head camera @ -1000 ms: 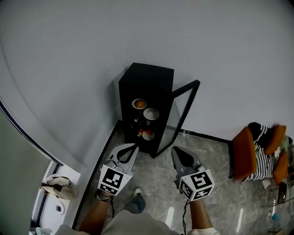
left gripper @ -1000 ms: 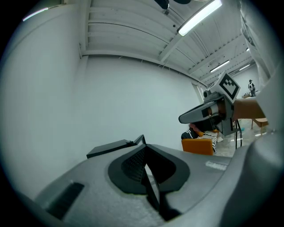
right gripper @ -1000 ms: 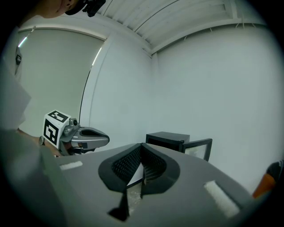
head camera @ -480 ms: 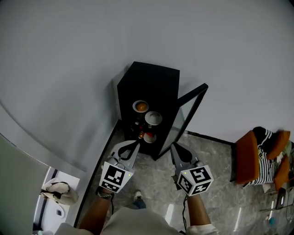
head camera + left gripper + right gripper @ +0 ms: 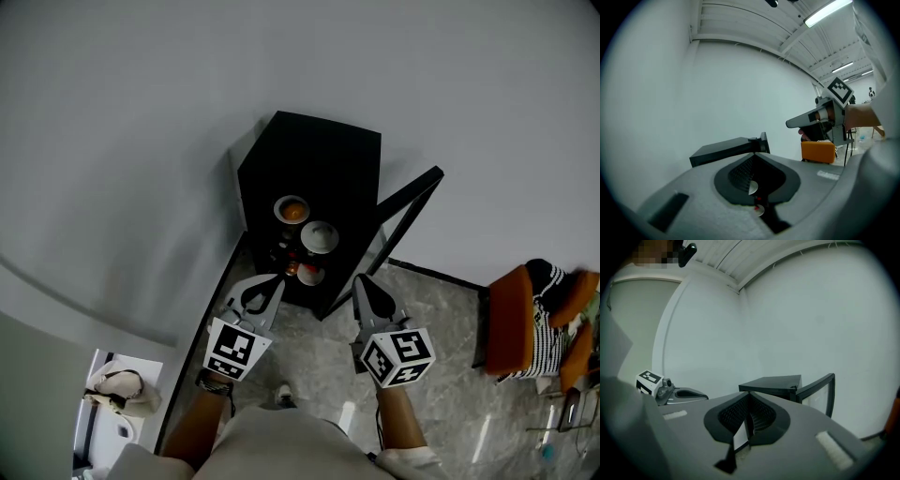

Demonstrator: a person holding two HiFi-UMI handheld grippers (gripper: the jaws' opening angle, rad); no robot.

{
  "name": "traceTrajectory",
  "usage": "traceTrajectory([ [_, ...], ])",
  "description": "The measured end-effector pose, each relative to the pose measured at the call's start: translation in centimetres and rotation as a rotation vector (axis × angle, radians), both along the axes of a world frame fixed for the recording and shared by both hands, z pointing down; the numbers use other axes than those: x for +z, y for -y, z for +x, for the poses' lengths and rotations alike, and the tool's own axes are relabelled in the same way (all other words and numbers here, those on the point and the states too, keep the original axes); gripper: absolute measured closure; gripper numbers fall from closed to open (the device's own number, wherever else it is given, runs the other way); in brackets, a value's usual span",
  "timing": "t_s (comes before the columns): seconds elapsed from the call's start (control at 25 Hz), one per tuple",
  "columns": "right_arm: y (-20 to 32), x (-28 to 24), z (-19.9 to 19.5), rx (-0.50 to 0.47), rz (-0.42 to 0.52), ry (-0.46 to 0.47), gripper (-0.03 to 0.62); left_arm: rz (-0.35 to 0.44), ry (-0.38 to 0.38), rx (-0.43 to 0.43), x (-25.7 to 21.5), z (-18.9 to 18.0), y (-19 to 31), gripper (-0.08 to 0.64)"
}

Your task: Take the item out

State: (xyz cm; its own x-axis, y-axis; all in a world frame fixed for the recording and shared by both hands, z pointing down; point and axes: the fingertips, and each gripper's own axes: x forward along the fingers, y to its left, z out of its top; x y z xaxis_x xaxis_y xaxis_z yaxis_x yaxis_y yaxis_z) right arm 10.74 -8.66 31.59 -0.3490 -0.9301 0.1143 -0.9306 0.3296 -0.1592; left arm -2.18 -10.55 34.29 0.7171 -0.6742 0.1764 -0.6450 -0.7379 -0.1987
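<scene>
The tall black cabinet (image 5: 323, 159) stands against the wall at the centre of the head view; its glass-paned door (image 5: 405, 208) is swung wide to the right, which leaves the shelves open to reach; on them sit the round bowls (image 5: 320, 236), the topmost with orange contents; the item to be taken is, I judge, one of these, though which I cannot tell; the left gripper (image 5: 274, 284) and right gripper (image 5: 360, 283) hang side by side just below the open front, apart from any bowl; each has its jaws pressed together on nothing, likely carried closed for the approach.
</scene>
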Motion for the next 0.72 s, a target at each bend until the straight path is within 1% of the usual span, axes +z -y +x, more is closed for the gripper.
traceTrajectory([
  [0.16, 2.3, 0.9, -0.5, -0.008, -0.007, 0.111, 0.584, -0.012, 0.006, -0.016, 0.8, -0.6, 2.0, 0.555],
  [0.32, 4.6, 2.2, -1.8, -0.039, -0.01, 0.149, 0.584, -0.038, 0.011, -0.046, 2.0, -0.9, 3.8, 0.555],
  [0.48, 7.3, 4.1, -2.3, -0.051, -0.052, 0.27, 0.584, -0.069, 0.005, -0.088, 3.6, -1.3, 5.8, 0.555],
  [0.56, 8.7, 5.2, -2.7, -0.057, -0.077, 0.316, 0.584, -0.086, 0.005, -0.109, 4.5, -1.8, 6.7, 0.555],
  [0.64, 9.9, 6.5, -3.2, -0.075, -0.102, 0.335, 0.584, -0.103, 0.008, -0.129, 5.2, -2.0, 7.6, 0.555],
  [0.72, 11.1, 7.9, -3.4, -0.089, -0.122, 0.331, 0.576, -0.119, 0.016, -0.139, 5.7, -1.7, 8.4, 0.555],
])
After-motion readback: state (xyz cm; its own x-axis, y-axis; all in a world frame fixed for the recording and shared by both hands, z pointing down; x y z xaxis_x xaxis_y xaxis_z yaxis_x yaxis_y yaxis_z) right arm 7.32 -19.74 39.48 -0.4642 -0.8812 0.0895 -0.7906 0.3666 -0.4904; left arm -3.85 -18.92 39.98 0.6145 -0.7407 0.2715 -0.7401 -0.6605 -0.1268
